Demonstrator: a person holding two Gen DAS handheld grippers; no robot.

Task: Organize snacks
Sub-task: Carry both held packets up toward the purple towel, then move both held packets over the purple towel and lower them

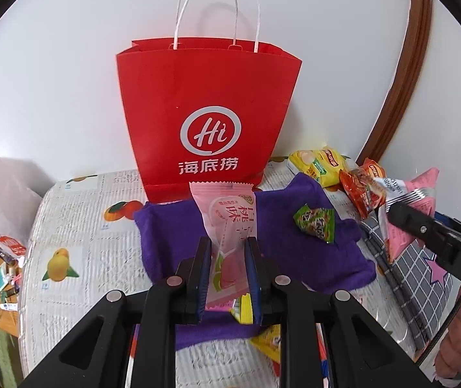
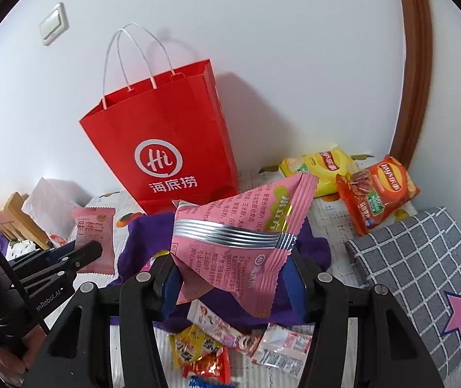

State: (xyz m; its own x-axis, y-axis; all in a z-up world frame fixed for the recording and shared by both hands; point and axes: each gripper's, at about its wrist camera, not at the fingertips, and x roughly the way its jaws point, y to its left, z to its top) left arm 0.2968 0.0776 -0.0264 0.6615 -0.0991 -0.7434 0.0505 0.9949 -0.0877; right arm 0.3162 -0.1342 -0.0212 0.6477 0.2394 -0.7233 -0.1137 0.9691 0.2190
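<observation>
A red paper bag (image 1: 209, 116) with white handles stands upright against the wall, also in the right wrist view as the red bag (image 2: 162, 148). My left gripper (image 1: 228, 245) is shut on a flat pink peach snack packet (image 1: 227, 223), lifted in front of the bag. My right gripper (image 2: 230, 268) is shut on a puffy pink snack pouch (image 2: 240, 236) with a silver seam, held above the purple cloth (image 2: 314, 242). The left gripper with its packet (image 2: 94, 242) shows at the left of the right wrist view. A green triangular snack (image 1: 316, 223) lies on the purple cloth (image 1: 172, 226).
Yellow chip bag (image 2: 321, 168) and orange chip bag (image 2: 379, 190) lie at the back right by the wall. A grey checked cushion (image 2: 424, 274) with a pink star sits right. Several small snack packets (image 2: 217, 349) lie near the front on the printed table cover (image 1: 78, 226).
</observation>
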